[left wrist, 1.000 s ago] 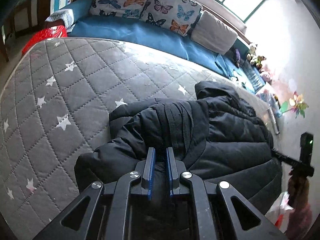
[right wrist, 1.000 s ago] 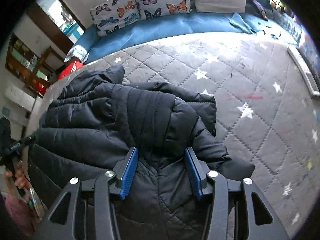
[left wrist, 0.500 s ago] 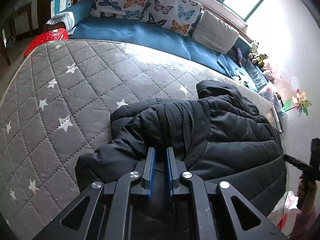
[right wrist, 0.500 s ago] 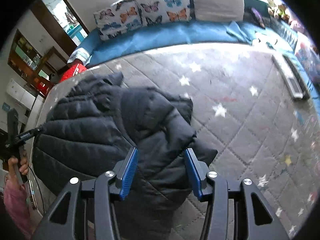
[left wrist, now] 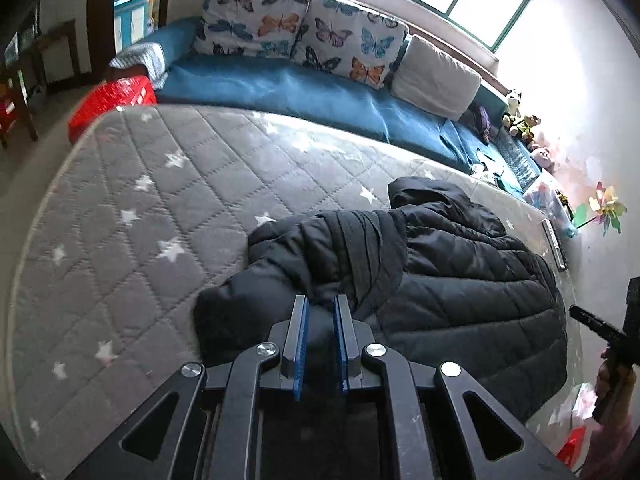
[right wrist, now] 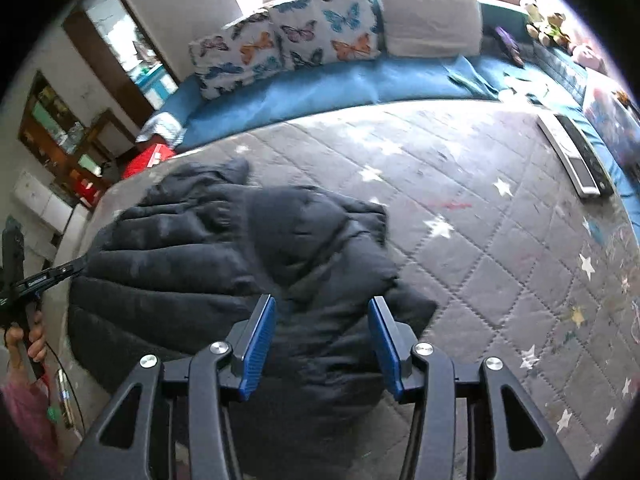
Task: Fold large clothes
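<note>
Covering most of both views, the grey star-quilted mattress (left wrist: pixel 168 200) carries the black puffer jacket (left wrist: pixel 460 280) bunched at its near edge, a blue sofa (left wrist: pixel 288 92) with butterfly cushions (left wrist: pixel 304 32) running behind. The right gripper (right wrist: pixel 322 330) grips a thick fold of the jacket between half-spread fingers, while the left gripper (left wrist: pixel 320 334) pinches jacket fabric between nearly closed fingers.

You see a black quilted jacket (left wrist: pixel 460 276) on a grey star-patterned mattress (left wrist: pixel 160 208), blue pads (right wrist: pixel 258 340), butterfly-print cushions (left wrist: pixel 304 36) and a red basket (left wrist: pixel 114 100).
</note>
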Motion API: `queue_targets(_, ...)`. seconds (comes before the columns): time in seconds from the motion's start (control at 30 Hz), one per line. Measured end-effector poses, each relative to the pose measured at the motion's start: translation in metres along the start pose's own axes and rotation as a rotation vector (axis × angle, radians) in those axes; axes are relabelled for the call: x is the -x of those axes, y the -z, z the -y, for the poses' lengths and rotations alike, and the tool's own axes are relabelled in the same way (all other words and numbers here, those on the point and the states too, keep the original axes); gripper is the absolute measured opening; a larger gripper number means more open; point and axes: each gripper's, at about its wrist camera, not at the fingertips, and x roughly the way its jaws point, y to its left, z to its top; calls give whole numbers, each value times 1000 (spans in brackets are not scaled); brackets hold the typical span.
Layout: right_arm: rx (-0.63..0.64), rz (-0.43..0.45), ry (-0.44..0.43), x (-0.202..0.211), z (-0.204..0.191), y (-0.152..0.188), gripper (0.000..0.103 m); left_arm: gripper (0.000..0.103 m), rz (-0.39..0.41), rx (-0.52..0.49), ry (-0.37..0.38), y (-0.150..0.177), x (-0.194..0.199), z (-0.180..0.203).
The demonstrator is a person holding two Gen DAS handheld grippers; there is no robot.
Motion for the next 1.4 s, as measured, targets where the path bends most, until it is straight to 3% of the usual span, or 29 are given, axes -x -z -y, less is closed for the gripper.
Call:
queue_targets(0.07, 28, 2, -13, -3, -8, 3, 54, 27, 11, 2, -24, 8, 13, -6)
queue_targets(0.13, 37, -42, 3, -18, -10, 7, 54, 75, 31, 37, -34, 19, 22, -18)
queue_targets(0.17, 40, -73, 13, -29, -10, 11, 54, 82, 42, 50, -27, 24, 26, -24)
queue_targets(0.27, 40, -76, 23, -38, -7, 15, 54, 83, 44, 113, 44, 40, 34, -44)
queue_targets(0.43, 33, -21, 8, -8, -7, 15, 55, 83, 15, 228, 155, 60, 30, -72)
queue_targets(0.53, 18, 9, 7, 9, -2, 21, 66, 83, 16, 244, 183, 70, 24, -73)
queue_targets(0.6, -11, 14, -8, 14, 7, 27, 67, 83, 16, 236, 172, 74, 21, -72)
queue_targets(0.87, -140, -45, -151, -12, 36, 47, 68, 83, 22, 189, 162, 82, 10, -57)
queue_targets(1.13, -274, -68, -314, -40, 56, 47, 80, 83, 1, 291, 303, 71, -2, -74)
queue_targets(1.27, -324, -72, -349, -52, 63, 42, 86, 85, -18, 358, 345, 67, -14, -88)
queue_targets(1.4, -383, -85, -396, -66, 70, 40, 94, 92, -50, 415, 397, 65, -29, -96)
